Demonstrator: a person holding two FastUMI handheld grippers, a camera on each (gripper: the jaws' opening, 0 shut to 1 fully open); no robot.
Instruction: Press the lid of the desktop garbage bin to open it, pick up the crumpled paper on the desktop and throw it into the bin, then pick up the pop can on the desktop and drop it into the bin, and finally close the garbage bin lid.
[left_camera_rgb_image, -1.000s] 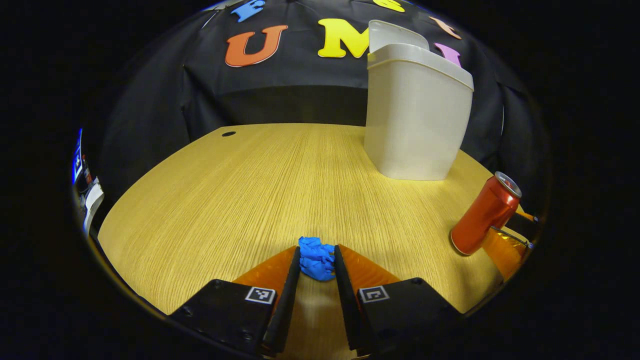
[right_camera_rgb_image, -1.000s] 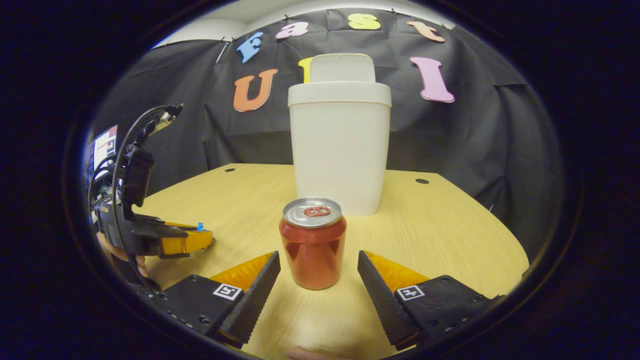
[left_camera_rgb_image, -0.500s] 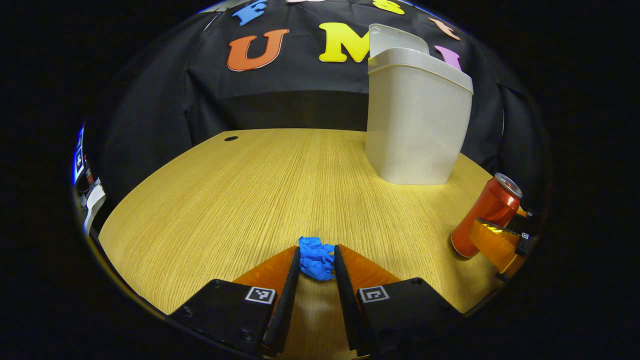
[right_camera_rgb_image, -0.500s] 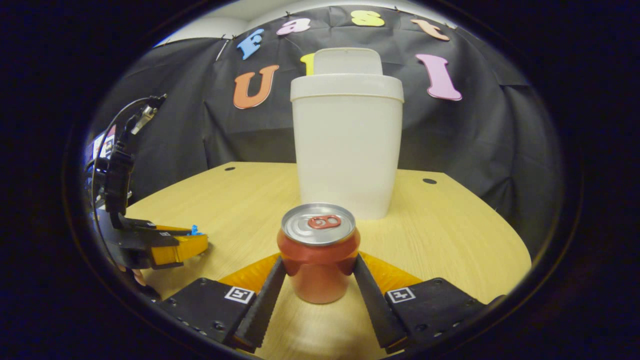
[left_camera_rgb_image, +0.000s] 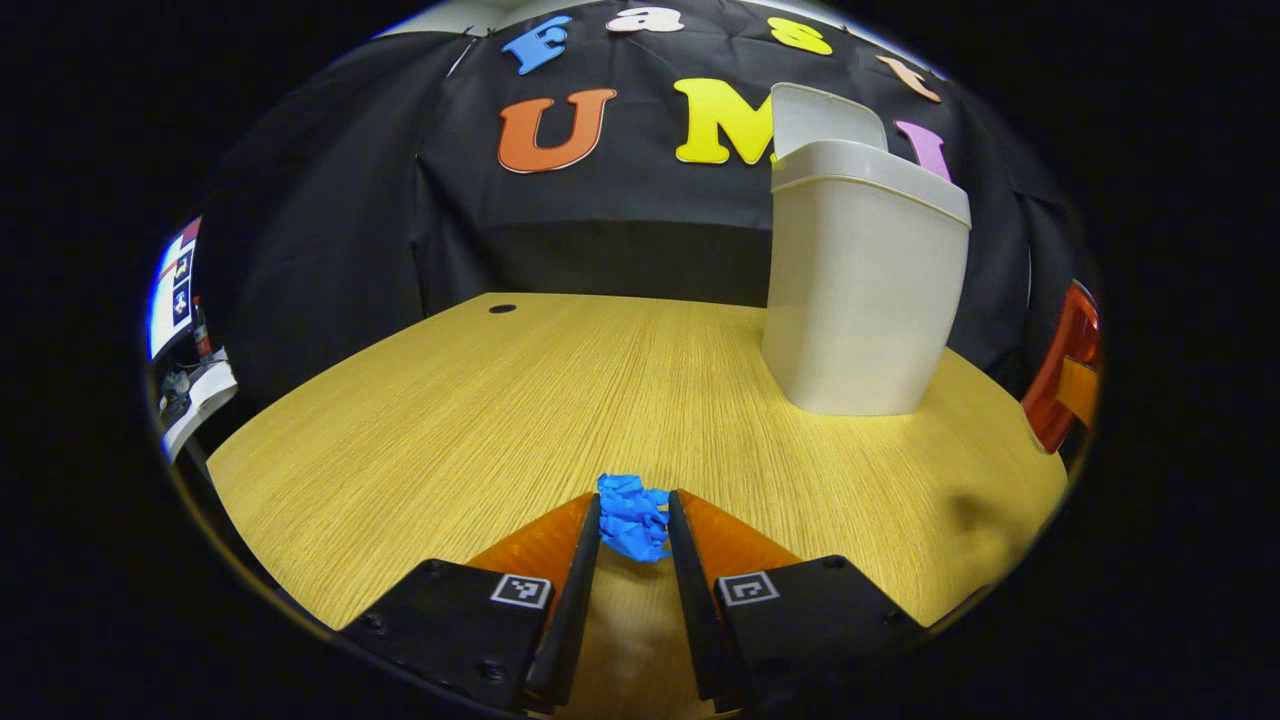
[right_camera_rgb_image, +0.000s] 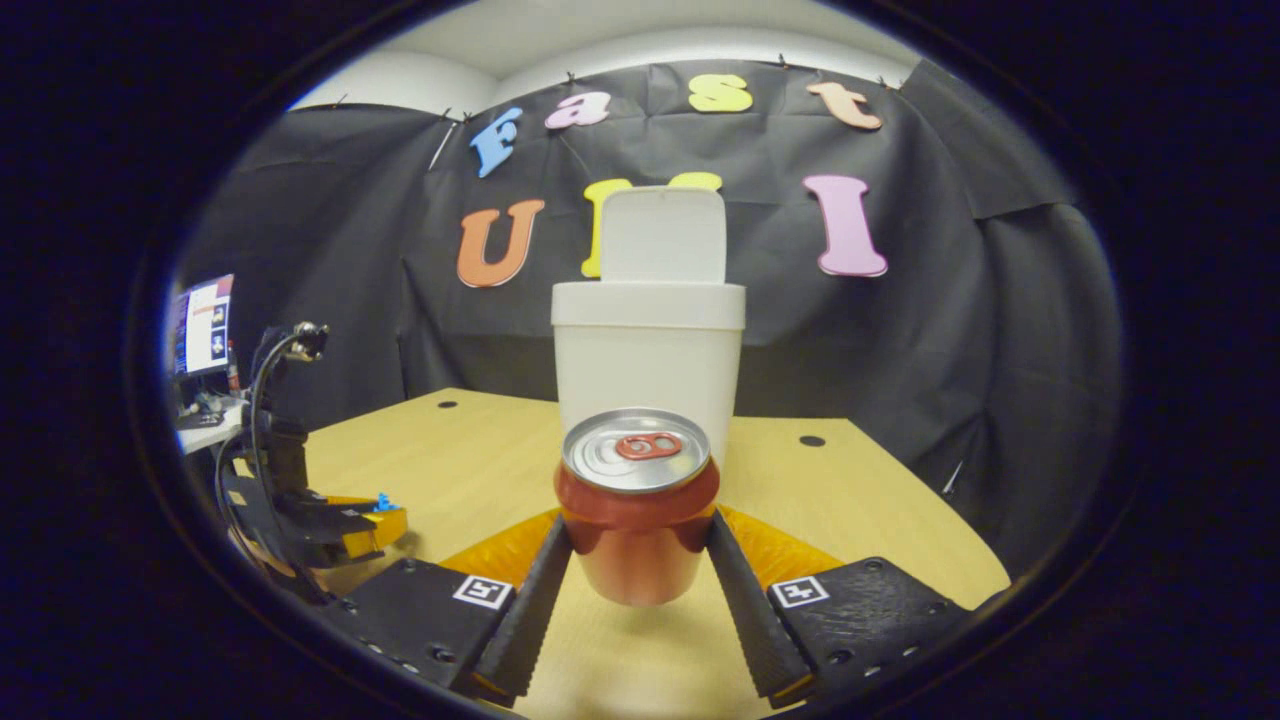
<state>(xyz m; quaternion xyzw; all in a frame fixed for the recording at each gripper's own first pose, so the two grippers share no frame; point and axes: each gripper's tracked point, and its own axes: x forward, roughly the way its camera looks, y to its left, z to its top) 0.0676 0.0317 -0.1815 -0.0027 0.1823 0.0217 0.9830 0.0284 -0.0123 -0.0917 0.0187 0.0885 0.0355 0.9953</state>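
The white desktop bin (left_camera_rgb_image: 860, 290) (right_camera_rgb_image: 645, 365) stands at the far side of the wooden table (left_camera_rgb_image: 480, 420) with its lid (right_camera_rgb_image: 662, 236) flipped up. In the left gripper view my left gripper (left_camera_rgb_image: 634, 525) is shut on the blue crumpled paper (left_camera_rgb_image: 632, 516), held just above the table. In the right gripper view my right gripper (right_camera_rgb_image: 638, 560) is shut on the red pop can (right_camera_rgb_image: 637, 505), upright and lifted off the table in front of the bin. The can (left_camera_rgb_image: 1062, 365) also shows at the right edge of the left gripper view. The left gripper (right_camera_rgb_image: 372, 520) with the paper (right_camera_rgb_image: 382, 501) sits low at the left.
A monitor and desk clutter (right_camera_rgb_image: 200, 345) lie beyond the table's left side. Two cable holes (right_camera_rgb_image: 812, 440) (left_camera_rgb_image: 501, 309) sit near the table's far edge. Bare table spreads left of the bin.
My right gripper shut on the can and lifted it off the table. My left gripper rose and drew back with the paper still in it.
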